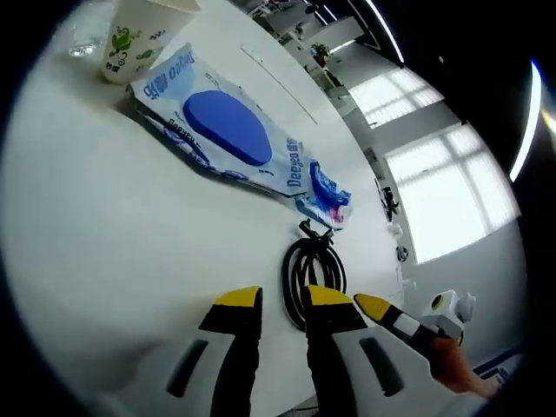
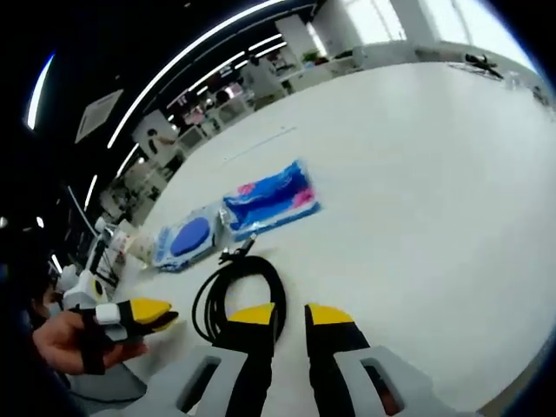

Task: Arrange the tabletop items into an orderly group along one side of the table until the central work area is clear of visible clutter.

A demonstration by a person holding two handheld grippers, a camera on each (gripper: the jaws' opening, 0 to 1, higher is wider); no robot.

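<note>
Because both tools hang just short of the same black coiled cable (image 1: 313, 269), the coming move turns on which of them lies nearer to it. In the left gripper view, the left tool (image 1: 280, 306) has its yellow tips spread with nothing between them, and the coil sits just beyond the right-hand tip, toward one o'clock, its loose plug end pointing on toward twelve. In the right gripper view, the right tool (image 2: 289, 314) is likewise spread and empty, and the cable (image 2: 236, 291) lies just beside its left-hand tip, toward eleven o'clock, the coil's long axis running up and away from the jaws. By my reading the right tool is a shade closer, since its left tip nearly touches the loop; whether it actually touches, I cannot tell.

Farther along the white desk (image 1: 104, 243) the other things already lie in a rough line. A blue and white wipes pack (image 1: 221, 130) stretches from ten o'clock toward the cable, a smaller blue and pink packet (image 1: 323, 195) lies at its near end, and a paper cup (image 1: 139, 39) stands at the far end, just beside the pack. The line runs away from the cable, so the coil would want pushing or carrying toward the packet. The left tool enters the right gripper view at eight o'clock, held in a hand (image 2: 65, 339).
</note>
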